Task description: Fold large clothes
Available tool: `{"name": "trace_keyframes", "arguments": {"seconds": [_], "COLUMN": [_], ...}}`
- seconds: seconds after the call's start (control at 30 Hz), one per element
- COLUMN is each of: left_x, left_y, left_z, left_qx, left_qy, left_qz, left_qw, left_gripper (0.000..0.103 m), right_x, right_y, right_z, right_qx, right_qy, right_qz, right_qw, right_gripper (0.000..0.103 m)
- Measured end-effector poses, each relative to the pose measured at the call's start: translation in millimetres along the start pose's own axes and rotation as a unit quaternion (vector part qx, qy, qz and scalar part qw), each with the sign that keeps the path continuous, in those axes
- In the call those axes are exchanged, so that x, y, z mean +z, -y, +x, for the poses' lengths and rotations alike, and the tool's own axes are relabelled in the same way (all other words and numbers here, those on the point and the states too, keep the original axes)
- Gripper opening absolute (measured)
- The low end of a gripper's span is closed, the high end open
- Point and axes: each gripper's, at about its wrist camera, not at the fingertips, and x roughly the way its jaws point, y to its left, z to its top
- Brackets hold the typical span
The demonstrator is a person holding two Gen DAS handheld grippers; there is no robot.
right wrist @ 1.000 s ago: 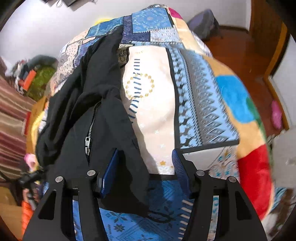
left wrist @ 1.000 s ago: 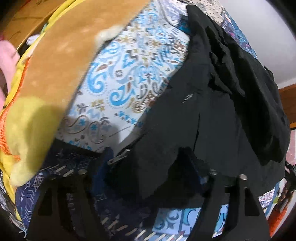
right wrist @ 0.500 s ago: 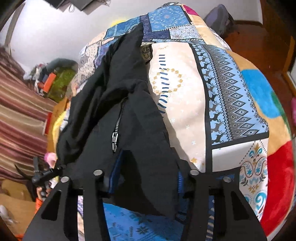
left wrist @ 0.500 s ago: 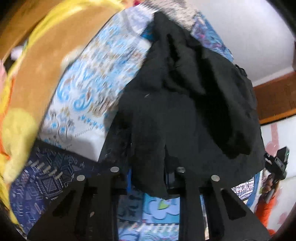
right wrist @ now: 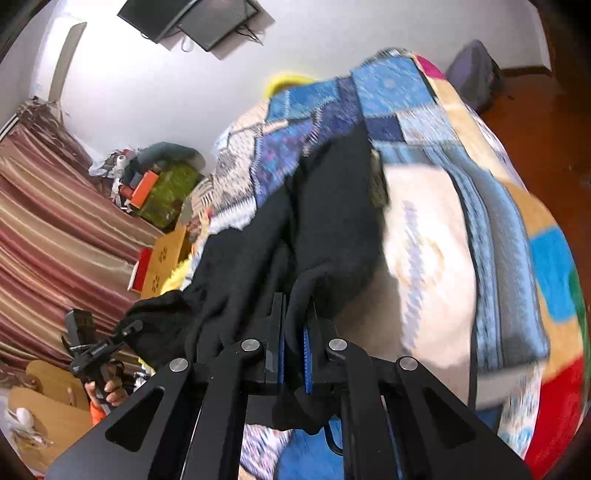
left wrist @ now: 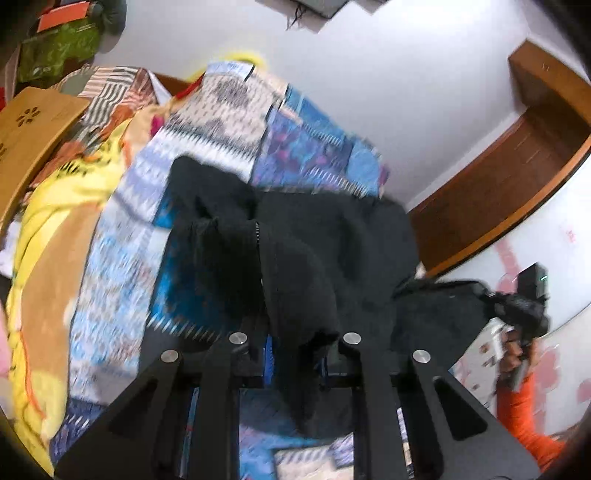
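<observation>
On the patchwork quilt point(left wrist: 236, 107), the black jacket point(left wrist: 325, 251) lies half raised, its near hem gathered up in both tongs. Motion blur smears the quilt patterns, and I cannot make out the cloth's lower edge behind my rigs. My left gripper point(left wrist: 295, 354) is clamped on the jacket hem; my right gripper point(right wrist: 293, 354) pinches a fold between its blue pads. A second ago both sets of jaws stood apart over flat cloth. Only the right view shows the striped curtain point(right wrist: 55, 229) and wall monitors point(right wrist: 192, 22); the left view alone shows a zipper line point(left wrist: 257, 236).
</observation>
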Motion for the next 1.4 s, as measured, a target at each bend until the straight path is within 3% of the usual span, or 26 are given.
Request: {"name": "trace_keyframes", "arguments": {"seconds": [0.1,0.2,0.33,0.43,0.53,0.67,0.8,0.9,0.97,1.13,1.2,1.27,1.33,1.4], "left_x": [32,60,104,127,136,132,126,125,126,130,131,131,130,128], "left_y": [-10,-15,-46,-79,-113,-140,-146,-141,-135,-110,-100,-84,-65,-45], "left_z": [-1,-4,23,61,100,151,180,178,174,143,129,110,92,77], "left_qx": [-0.010,0.023,0.069,0.120,0.144,0.192,0.214,0.223,0.235,0.267,0.271,0.284,0.290,0.286], "left_qy": [0.020,0.050,0.071,0.056,0.034,0.005,-0.002,-0.003,-0.013,-0.008,0.003,0.019,0.047,0.068], "left_qz": [-0.023,-0.019,-0.044,-0.069,-0.099,-0.092,-0.066,-0.050,-0.041,-0.007,-0.002,0.018,0.047,0.074], "left_qw": [0.9995,0.9983,0.9941,0.9888,0.9841,0.9771,0.9746,0.9736,0.9711,0.9635,0.9627,0.9585,0.9547,0.9531], "left_gripper": [0.016,0.015,0.015,0.015,0.015,0.016,0.017,0.017,0.019,0.032,0.039,0.050,0.065,0.068], "right_x": [31,63,97,117,128,135,137,137,137,139,140,139,139,136], "right_y": [-3,2,21,50,68,77,81,83,84,64,54,37,20,4], "right_z": [9,20,51,84,108,140,147,142,139,122,108,87,68,55], "right_qx": [-0.002,-0.010,-0.037,-0.042,-0.047,-0.090,-0.093,-0.081,-0.075,-0.100,-0.099,-0.113,-0.124,-0.129], "right_qy": [0.009,0.020,0.019,0.003,-0.005,-0.017,-0.020,-0.022,-0.031,-0.054,-0.043,-0.009,0.025,0.040], "right_qz": [-0.003,0.000,0.016,0.058,0.082,0.058,0.040,0.039,0.057,0.043,0.033,0.012,-0.013,-0.032], "right_qw": [1.000,1.000,0.999,0.997,0.996,0.994,0.995,0.996,0.995,0.993,0.994,0.993,0.992,0.990], "right_gripper": [0.006,0.006,0.006,0.006,0.006,0.006,0.006,0.006,0.011,0.022,0.034,0.052,0.055,0.055]}}
